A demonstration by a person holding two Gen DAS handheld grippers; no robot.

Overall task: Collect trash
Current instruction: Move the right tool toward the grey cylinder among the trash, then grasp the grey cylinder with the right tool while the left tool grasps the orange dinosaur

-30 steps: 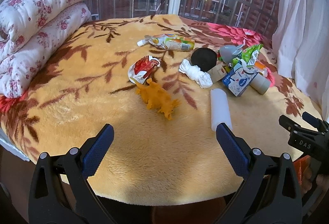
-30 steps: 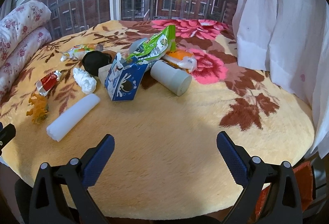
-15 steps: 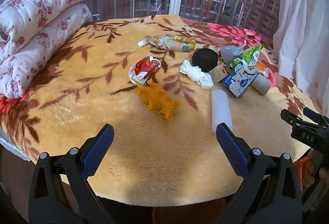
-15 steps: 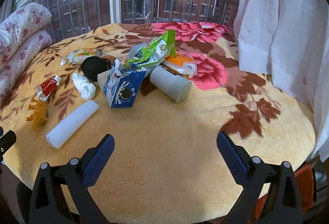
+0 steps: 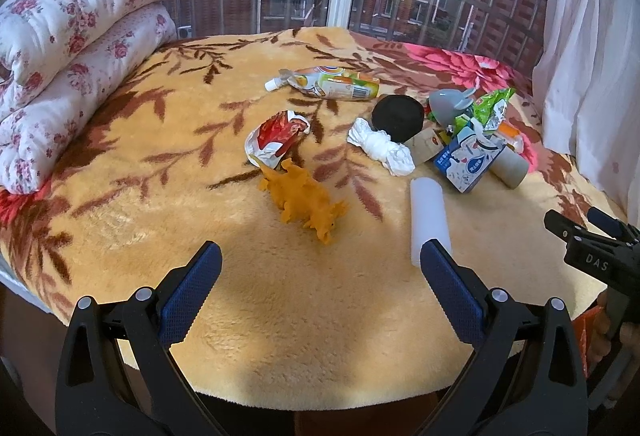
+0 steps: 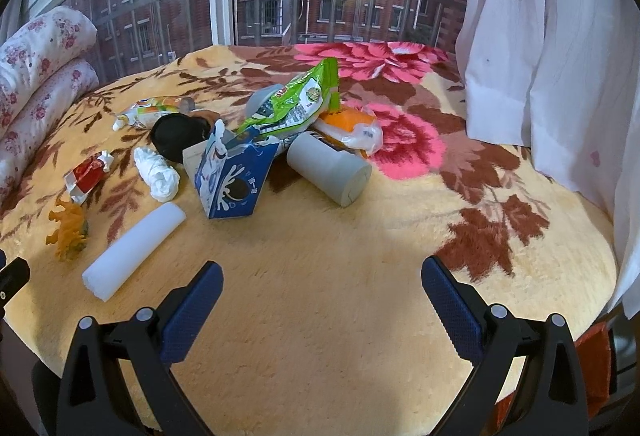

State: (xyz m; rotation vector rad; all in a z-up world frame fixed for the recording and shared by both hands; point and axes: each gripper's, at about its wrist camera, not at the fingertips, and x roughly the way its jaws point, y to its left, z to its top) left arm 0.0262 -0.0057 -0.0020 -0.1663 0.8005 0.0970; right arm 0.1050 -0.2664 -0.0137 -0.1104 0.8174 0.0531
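The trash is lying scattered on the yellow floral blanket (image 5: 160,196) beside the window, well ahead of both claws. Nearest my left claw (image 5: 320,260), an orange toy dinosaur (image 5: 304,196) is lying on its side, with a crumpled red-and-white wrapper (image 5: 276,138) touching its far end. A white foam cylinder (image 5: 428,212) is lying just beside my left claw's right finger (image 5: 452,296). Farther back, a crumpled white tissue (image 6: 157,174), a black round object (image 6: 178,136), a torn blue-and-white carton (image 6: 234,182), a grey cup (image 6: 328,168) on its side and a green snack bag (image 6: 296,104) are clustering together, touching or overlapping. A squeezed drink pouch (image 5: 332,86) is lying apart, nearer the window.

I am holding my left claw wide apart, gripping nothing and touching nothing. I am holding my right claw (image 6: 322,294) equally wide, its 2 blue pads (image 6: 192,316) hanging over bare blanket, empty.
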